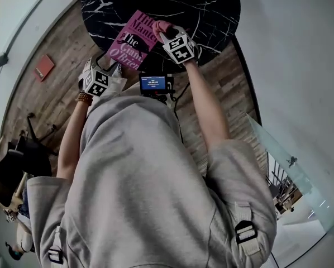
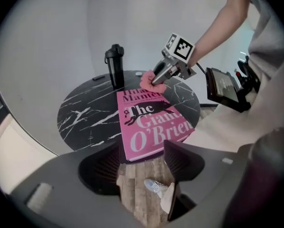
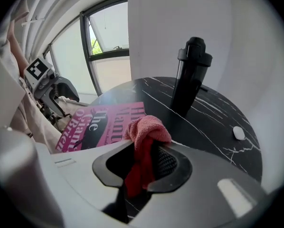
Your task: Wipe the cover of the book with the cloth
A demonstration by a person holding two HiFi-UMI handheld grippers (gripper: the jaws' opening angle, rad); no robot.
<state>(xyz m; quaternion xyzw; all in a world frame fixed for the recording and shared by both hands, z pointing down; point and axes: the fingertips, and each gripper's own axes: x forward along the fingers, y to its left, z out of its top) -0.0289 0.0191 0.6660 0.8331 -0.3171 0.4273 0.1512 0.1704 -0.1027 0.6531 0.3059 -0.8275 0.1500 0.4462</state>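
Jaws of the right gripper [image 3: 143, 165] were clamped on a bunched pink terry cloth [image 3: 146, 132], held at the far edge of the pink paperback book [image 2: 151, 122]; contact there could not be told. Soft and light, the cloth would likely mould to the cover, and the bunched grip looked sound. The book seemed thin, light and glossy, apt to slide, so pinning its near edge looked wise. Just off that edge the left gripper [image 2: 142, 158] had its jaws wide apart and empty. Under the book lay a round black white-veined marble bench [image 2: 85, 118]; beyond the book stood a tall black flask [image 2: 115, 65]. Wood-plank floor [image 1: 55, 99] and pale walls lay around.
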